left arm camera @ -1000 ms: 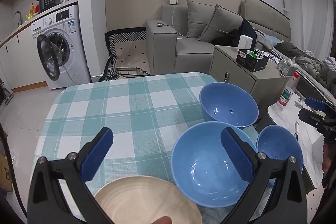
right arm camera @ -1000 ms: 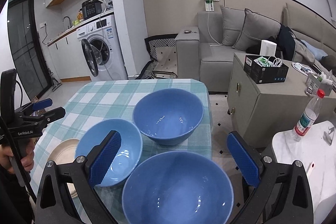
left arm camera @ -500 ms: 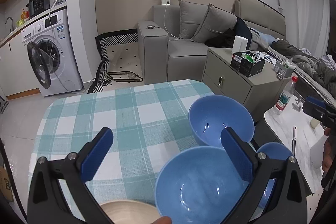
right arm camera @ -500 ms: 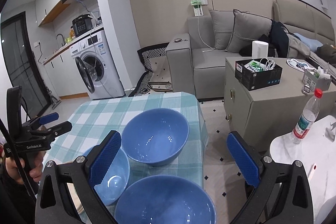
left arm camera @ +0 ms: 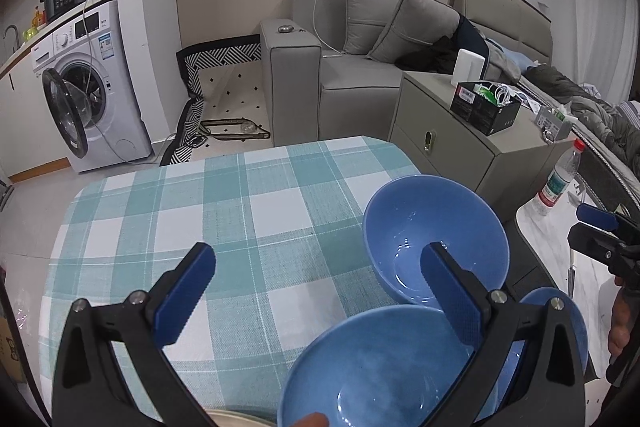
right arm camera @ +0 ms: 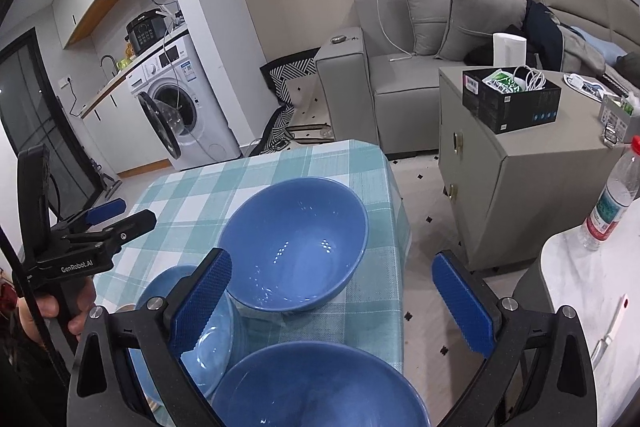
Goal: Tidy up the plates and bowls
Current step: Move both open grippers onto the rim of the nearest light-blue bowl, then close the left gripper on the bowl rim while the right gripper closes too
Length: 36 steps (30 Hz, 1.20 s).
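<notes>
Nearest the cameras: left gripper [left arm camera: 316, 301] and right gripper [right arm camera: 334, 301], both with jaws wide apart, holding nothing.
Just beyond: three blue bowls on the checked tablecloth [left arm camera: 224, 211]: near bowl [right arm camera: 320, 385], left bowl [left arm camera: 376, 371], far bowl [right arm camera: 294, 243].
Bottom edge: cream plate [left arm camera: 234, 419], barely visible.
Progress: nothing stacked yet; all bowls sit separately, so nesting appears still ahead.

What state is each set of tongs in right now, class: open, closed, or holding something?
Left tongs: open, holding nothing, above the checked tablecloth.
Right tongs: open, holding nothing, above the blue bowls.
</notes>
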Each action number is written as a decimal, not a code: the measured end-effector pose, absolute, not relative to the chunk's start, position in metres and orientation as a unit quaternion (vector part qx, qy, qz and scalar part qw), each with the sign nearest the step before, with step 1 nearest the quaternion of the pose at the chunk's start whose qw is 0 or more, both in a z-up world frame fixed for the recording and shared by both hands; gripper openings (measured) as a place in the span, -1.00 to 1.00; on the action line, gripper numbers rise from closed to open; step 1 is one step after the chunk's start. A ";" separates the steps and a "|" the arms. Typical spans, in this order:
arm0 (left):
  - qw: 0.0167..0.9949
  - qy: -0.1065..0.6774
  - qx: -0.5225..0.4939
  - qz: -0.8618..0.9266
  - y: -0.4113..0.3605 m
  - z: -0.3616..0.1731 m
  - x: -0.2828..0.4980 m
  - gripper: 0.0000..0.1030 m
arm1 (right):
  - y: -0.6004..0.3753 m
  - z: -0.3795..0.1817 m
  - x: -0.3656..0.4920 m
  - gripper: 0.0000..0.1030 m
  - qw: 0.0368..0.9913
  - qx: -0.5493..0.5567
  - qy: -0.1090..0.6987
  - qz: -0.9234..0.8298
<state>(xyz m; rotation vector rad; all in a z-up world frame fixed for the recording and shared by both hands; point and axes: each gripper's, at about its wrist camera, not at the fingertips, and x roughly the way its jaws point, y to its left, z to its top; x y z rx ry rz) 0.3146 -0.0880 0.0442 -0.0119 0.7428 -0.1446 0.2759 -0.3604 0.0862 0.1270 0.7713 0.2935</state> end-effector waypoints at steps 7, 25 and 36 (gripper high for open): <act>0.928 0.364 -0.004 -0.078 -0.095 0.044 0.328 1.00 | -0.358 0.085 0.289 0.99 0.913 0.059 0.379 0.139; 0.902 0.420 -0.002 -0.102 -0.117 -0.001 0.366 0.87 | -0.345 0.043 0.321 0.89 0.888 0.047 0.438 0.136; 0.879 0.460 -0.014 -0.125 -0.121 -0.021 0.375 0.20 | -0.334 0.021 0.336 0.38 0.871 0.034 0.469 0.143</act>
